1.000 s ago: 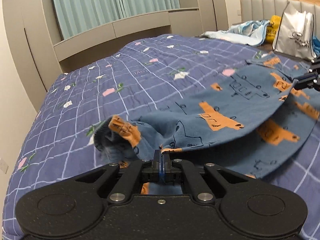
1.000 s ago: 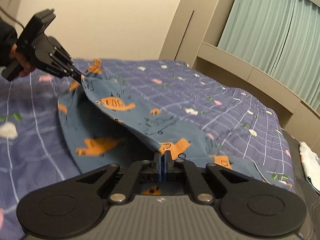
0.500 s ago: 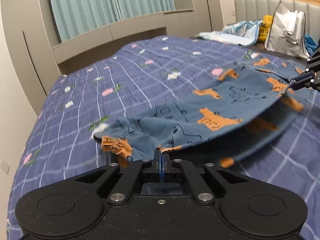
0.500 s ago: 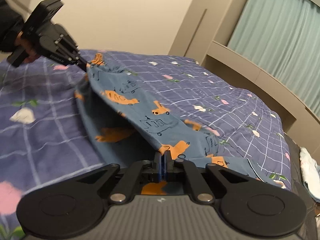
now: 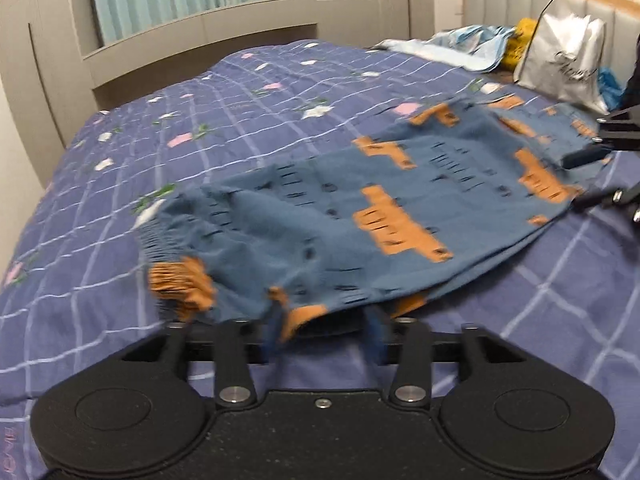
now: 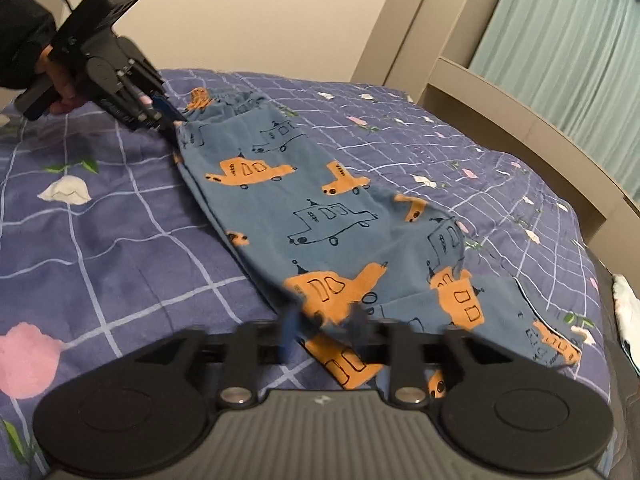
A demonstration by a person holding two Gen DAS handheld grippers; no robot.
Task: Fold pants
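Because the fold is laid, both claws have just been opening: left claw (image 5: 324,326) and right claw (image 6: 322,330) stand released, blue car-print cotton pants (image 6: 320,232) doubled flat on the purple checked bed (image 6: 120,240)

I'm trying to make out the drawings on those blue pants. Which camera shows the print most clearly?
The right wrist view: the pants lie sharp there, with orange and outlined cars easy to read along the whole leg. In the left wrist view the pants are smeared by motion blur, so the print is just orange blocks and dashes.
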